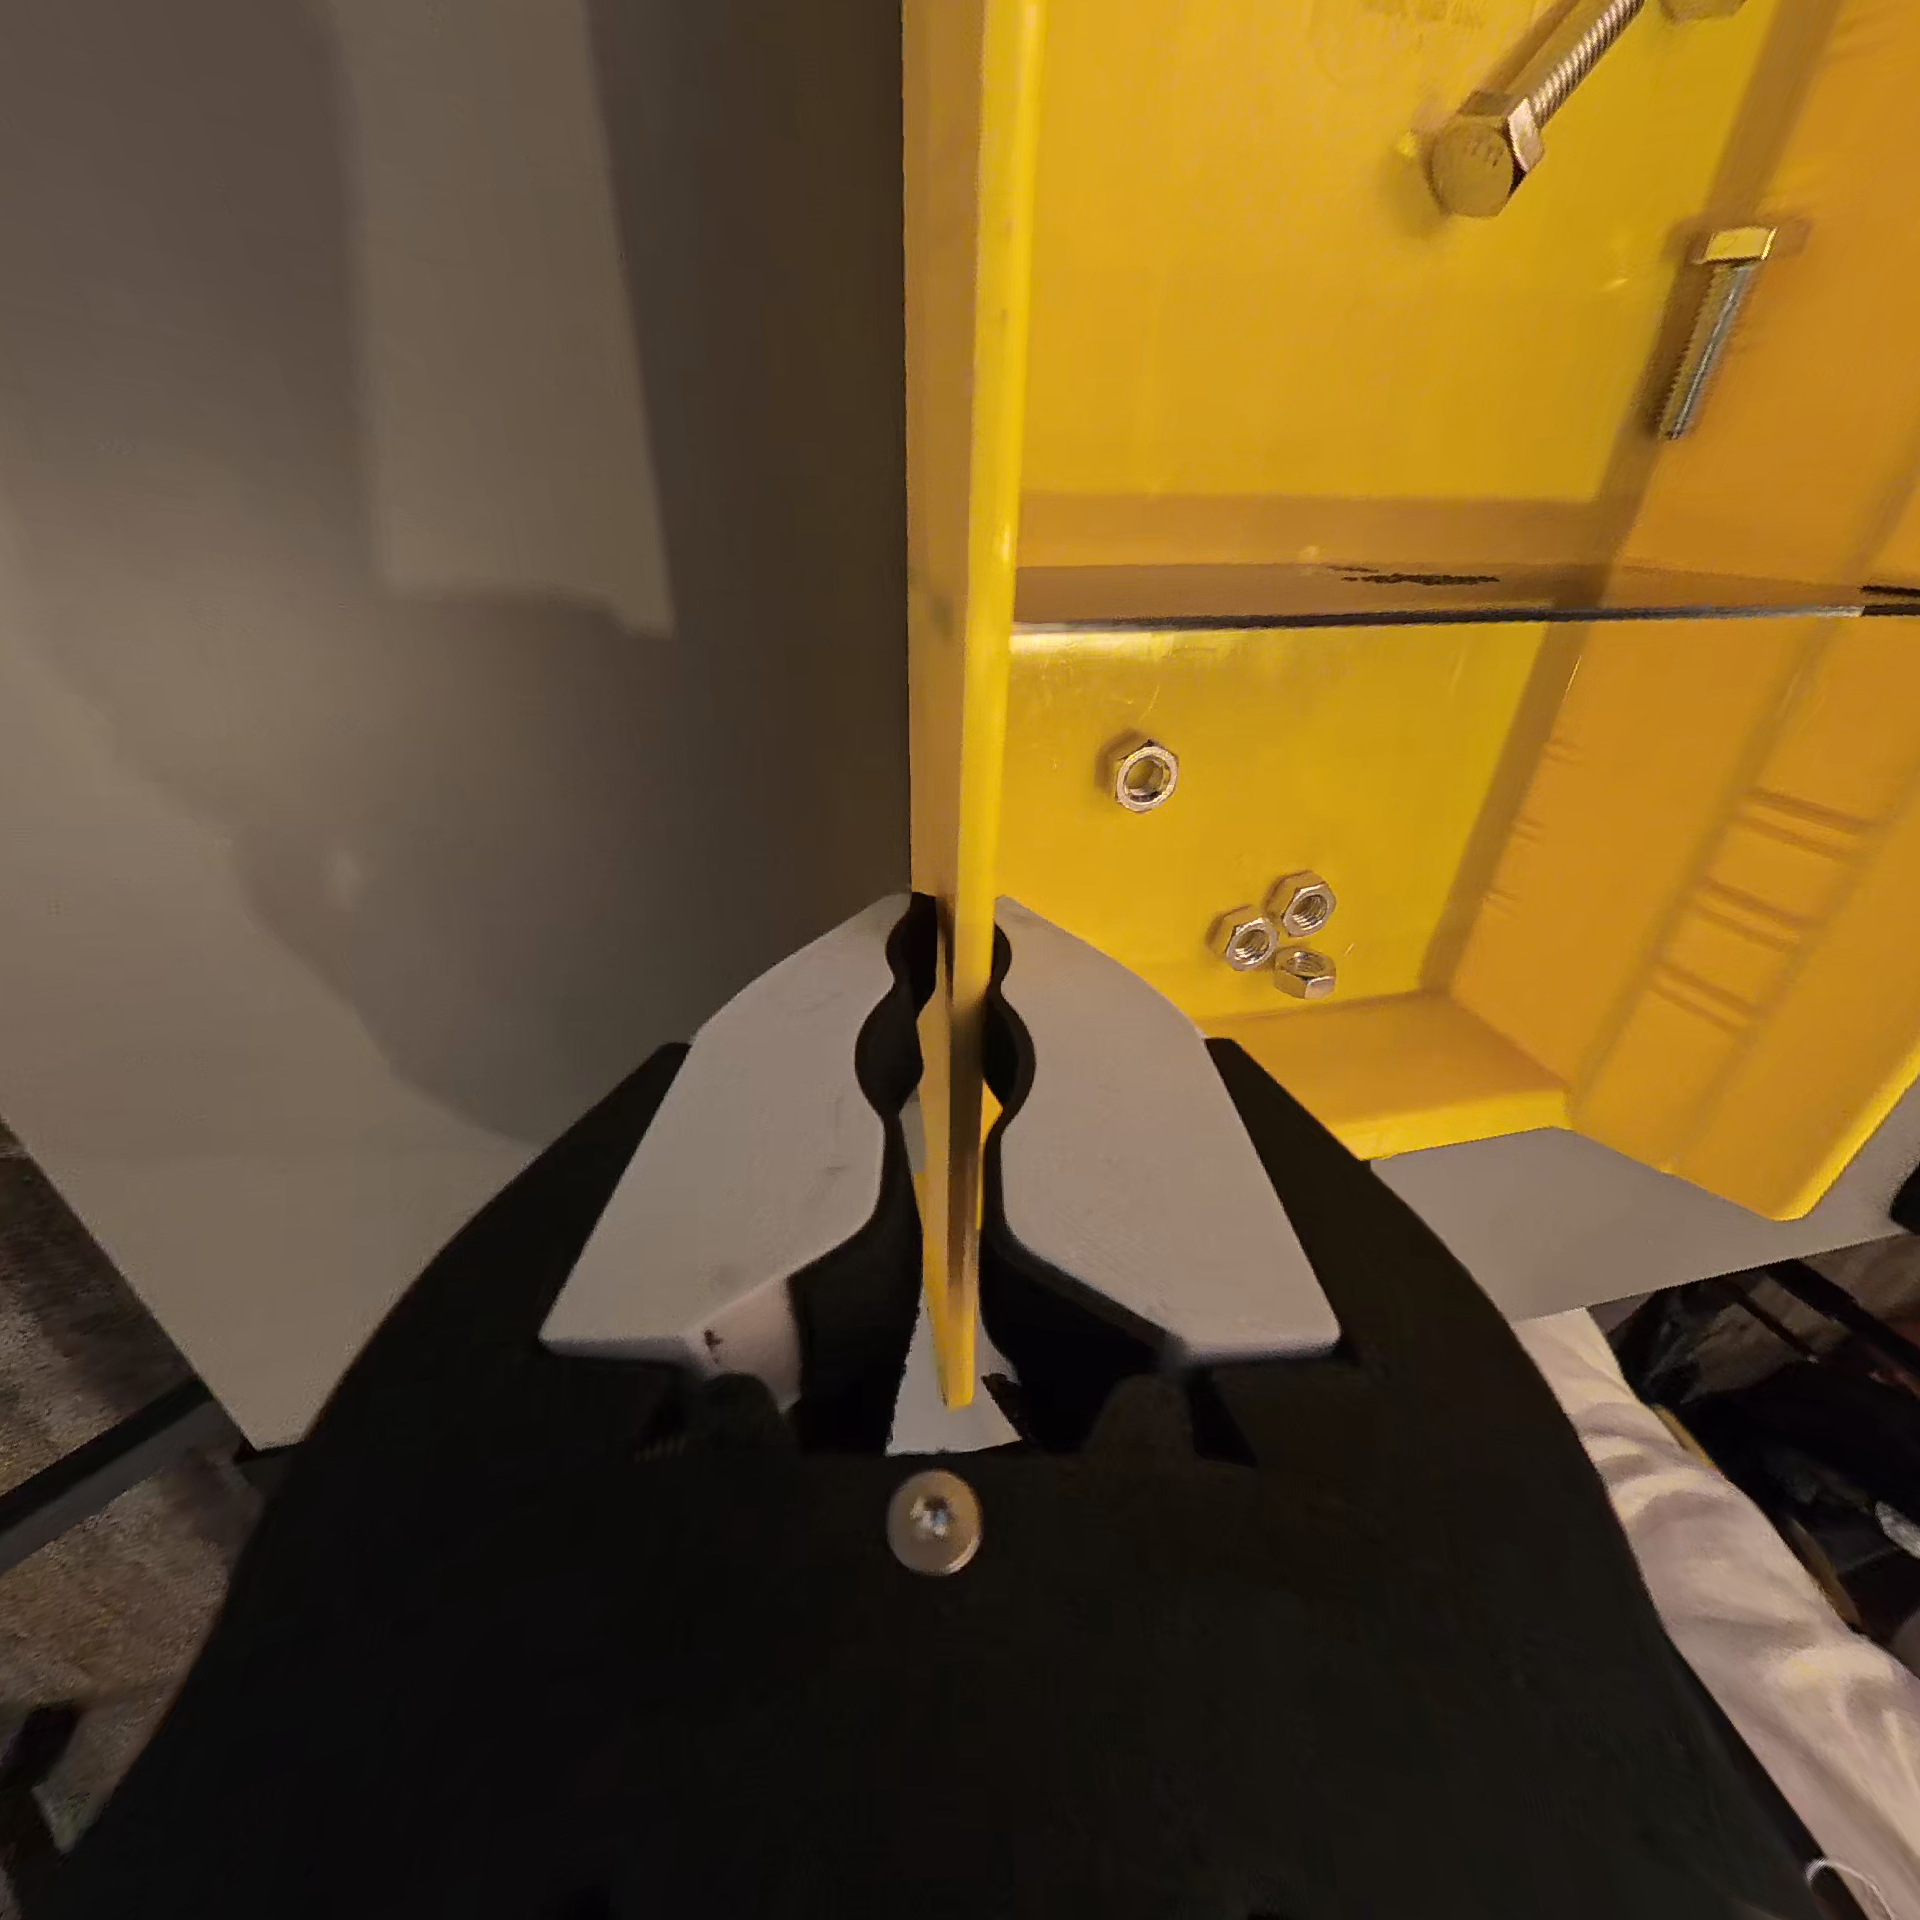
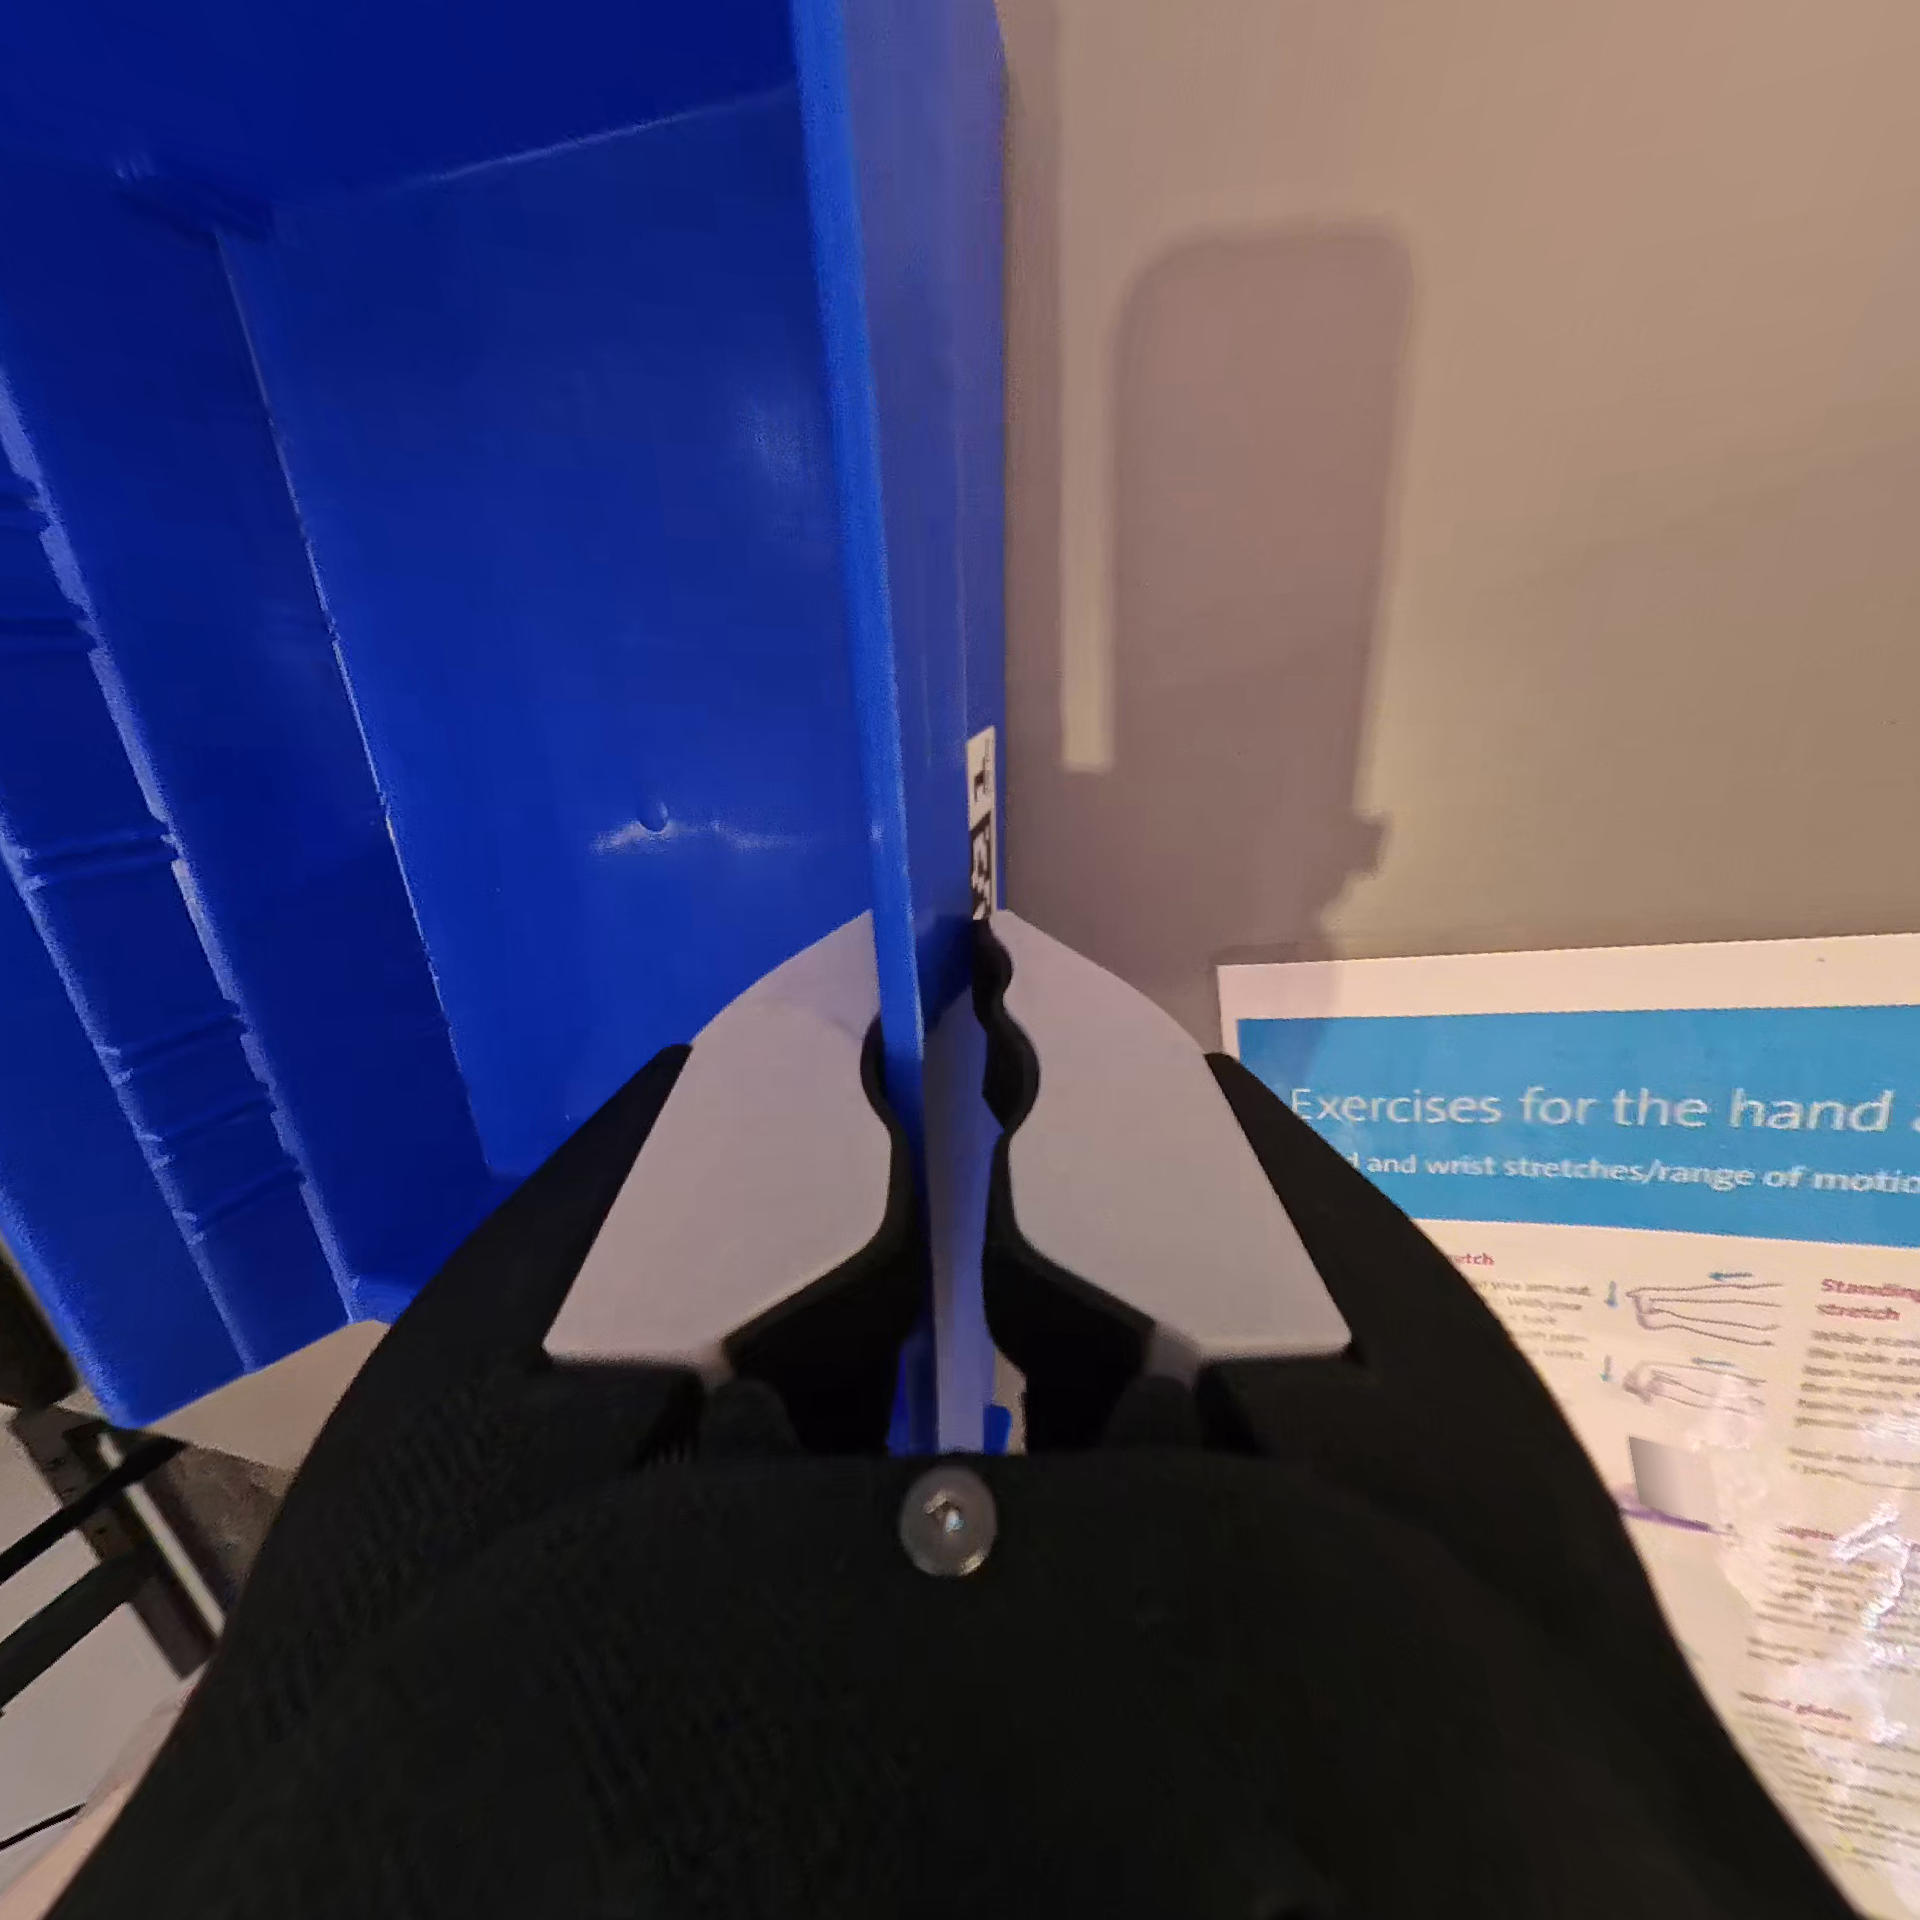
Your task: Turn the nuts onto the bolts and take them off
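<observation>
In the left wrist view my left gripper [image 1: 961, 935] is shut on the left side wall of a yellow bin [image 1: 961, 520]. Inside it, past a clear divider [image 1: 1455, 603], lie a large bolt [image 1: 1538, 114] and a smaller bolt [image 1: 1709, 332]. On the near side lie one loose nut [image 1: 1141, 772] and a cluster of three nuts [image 1: 1276, 935]. In the right wrist view my right gripper [image 2: 940, 935] is shut on the right side wall of a blue bin [image 2: 883, 520]. The blue bin's visible inside shows no parts.
Both bins stand on a grey table [image 1: 416, 623]. A printed sheet with a blue band [image 2: 1610, 1299] lies to the right of the blue bin. White cloth and dark clutter [image 1: 1766, 1558] sit beyond the table edge at lower right in the left wrist view.
</observation>
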`<action>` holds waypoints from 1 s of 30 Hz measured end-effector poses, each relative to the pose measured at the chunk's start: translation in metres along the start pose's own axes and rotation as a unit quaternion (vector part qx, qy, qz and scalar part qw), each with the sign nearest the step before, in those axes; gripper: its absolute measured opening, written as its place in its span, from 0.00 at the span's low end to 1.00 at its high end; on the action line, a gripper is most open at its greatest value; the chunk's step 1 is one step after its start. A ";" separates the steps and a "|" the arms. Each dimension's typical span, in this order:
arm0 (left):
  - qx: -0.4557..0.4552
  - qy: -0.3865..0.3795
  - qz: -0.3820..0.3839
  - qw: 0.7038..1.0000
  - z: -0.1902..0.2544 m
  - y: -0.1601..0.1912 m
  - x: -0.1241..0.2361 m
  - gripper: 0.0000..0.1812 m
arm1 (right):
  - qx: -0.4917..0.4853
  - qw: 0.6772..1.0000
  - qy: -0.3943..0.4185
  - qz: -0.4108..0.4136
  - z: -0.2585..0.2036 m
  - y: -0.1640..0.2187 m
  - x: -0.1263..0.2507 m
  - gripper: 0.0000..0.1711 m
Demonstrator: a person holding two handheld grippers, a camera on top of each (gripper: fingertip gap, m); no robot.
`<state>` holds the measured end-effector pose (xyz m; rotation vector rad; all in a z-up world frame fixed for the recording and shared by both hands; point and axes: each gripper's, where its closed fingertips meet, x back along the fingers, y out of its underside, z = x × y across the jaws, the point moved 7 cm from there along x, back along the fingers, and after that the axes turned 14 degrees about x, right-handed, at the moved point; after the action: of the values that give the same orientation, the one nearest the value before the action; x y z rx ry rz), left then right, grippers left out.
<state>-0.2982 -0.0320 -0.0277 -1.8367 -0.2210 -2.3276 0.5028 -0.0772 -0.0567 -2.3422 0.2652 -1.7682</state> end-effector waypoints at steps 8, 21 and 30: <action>0.024 0.014 0.021 0.999 -0.022 0.008 0.006 0.04 | 0.028 0.999 0.016 0.015 0.013 0.001 0.007 0.05; -0.062 0.112 0.335 0.933 -0.047 0.089 0.292 0.14 | 0.069 0.866 0.143 0.475 0.028 0.034 0.311 0.37; -0.272 0.055 0.615 0.738 0.198 0.165 0.365 0.49 | 0.285 0.740 0.169 0.585 -0.217 0.004 0.367 0.59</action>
<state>-0.1567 -0.1638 0.3757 -1.2265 1.3815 -1.4774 0.3934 -0.1863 0.3405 -0.9255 0.8596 -1.2464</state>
